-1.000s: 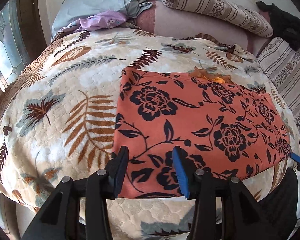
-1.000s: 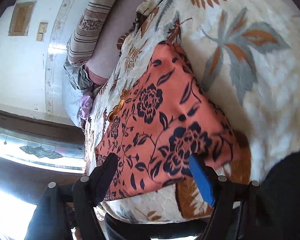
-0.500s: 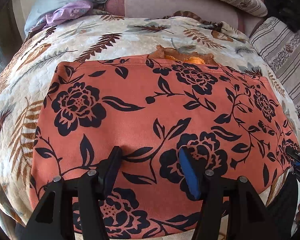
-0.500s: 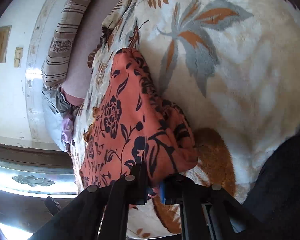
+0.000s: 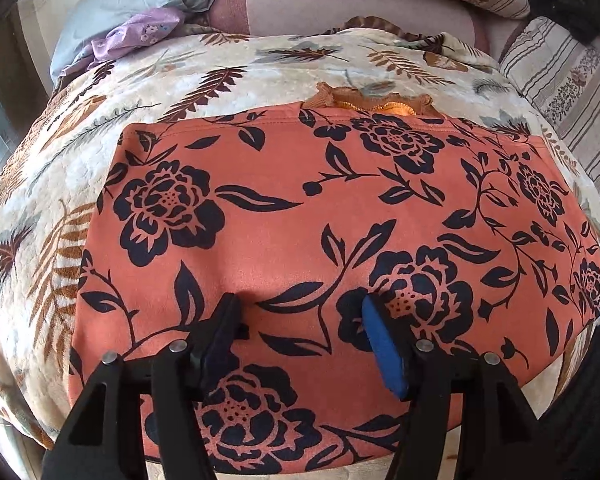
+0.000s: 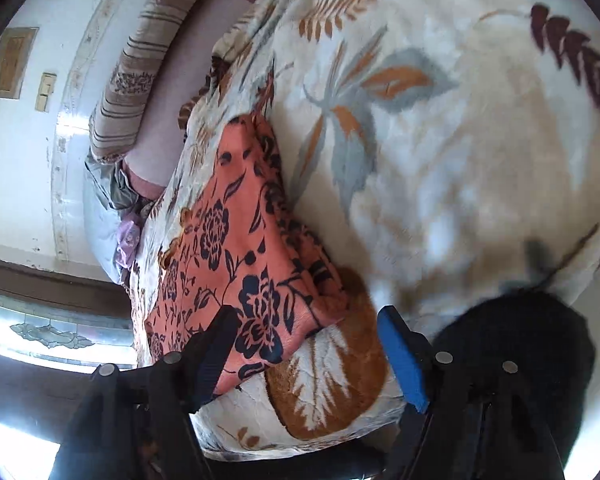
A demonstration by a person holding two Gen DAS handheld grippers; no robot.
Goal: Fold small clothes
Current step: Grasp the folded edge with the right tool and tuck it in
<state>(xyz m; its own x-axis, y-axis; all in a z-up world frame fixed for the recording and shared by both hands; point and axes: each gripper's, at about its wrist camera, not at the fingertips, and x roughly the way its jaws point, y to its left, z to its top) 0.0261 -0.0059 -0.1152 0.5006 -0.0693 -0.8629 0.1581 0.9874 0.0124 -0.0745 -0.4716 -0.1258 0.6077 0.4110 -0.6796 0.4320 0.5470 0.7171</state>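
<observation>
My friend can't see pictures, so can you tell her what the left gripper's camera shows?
An orange cloth with black flowers lies flat on a leaf-patterned blanket. The left gripper, jaws just opened wider, sits above it. Striped pillows lie behind.

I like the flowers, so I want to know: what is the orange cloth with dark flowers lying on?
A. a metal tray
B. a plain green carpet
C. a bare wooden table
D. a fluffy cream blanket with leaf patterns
D: the orange cloth with dark flowers lies spread flat on the fluffy cream blanket with brown and grey leaf patterns.
</observation>
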